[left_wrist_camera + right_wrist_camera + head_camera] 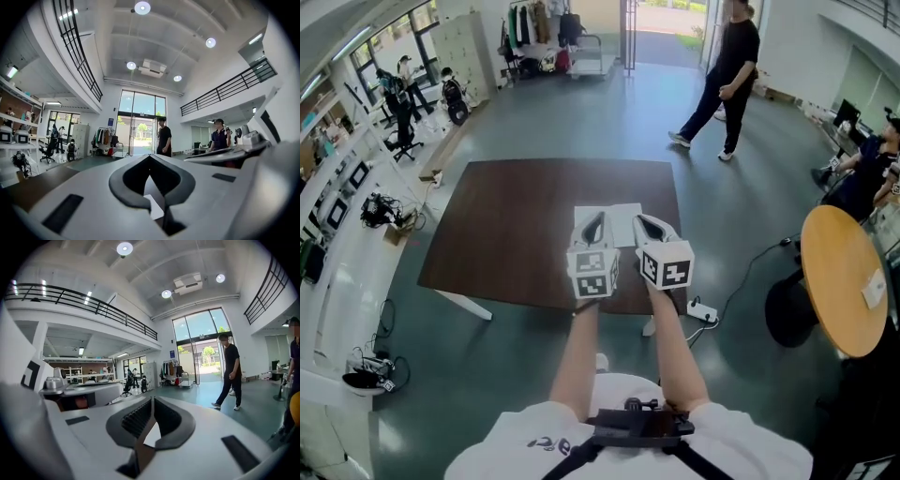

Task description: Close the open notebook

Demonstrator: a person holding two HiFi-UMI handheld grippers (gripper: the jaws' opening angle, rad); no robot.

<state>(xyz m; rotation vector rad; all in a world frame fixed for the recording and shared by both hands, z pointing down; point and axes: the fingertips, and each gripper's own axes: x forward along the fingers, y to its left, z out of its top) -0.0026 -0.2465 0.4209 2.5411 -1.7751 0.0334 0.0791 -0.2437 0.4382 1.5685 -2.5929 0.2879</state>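
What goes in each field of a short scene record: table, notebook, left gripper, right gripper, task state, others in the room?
table: dark brown, rectangular
notebook: white, open, flat on the table near its near edge
left gripper: jaws shut, nothing held, short of the notebook
right gripper: jaws shut, nothing held, beside the left one
task state: notebook not yet closed
others: a person in black walking beyond the table; a round table at the right
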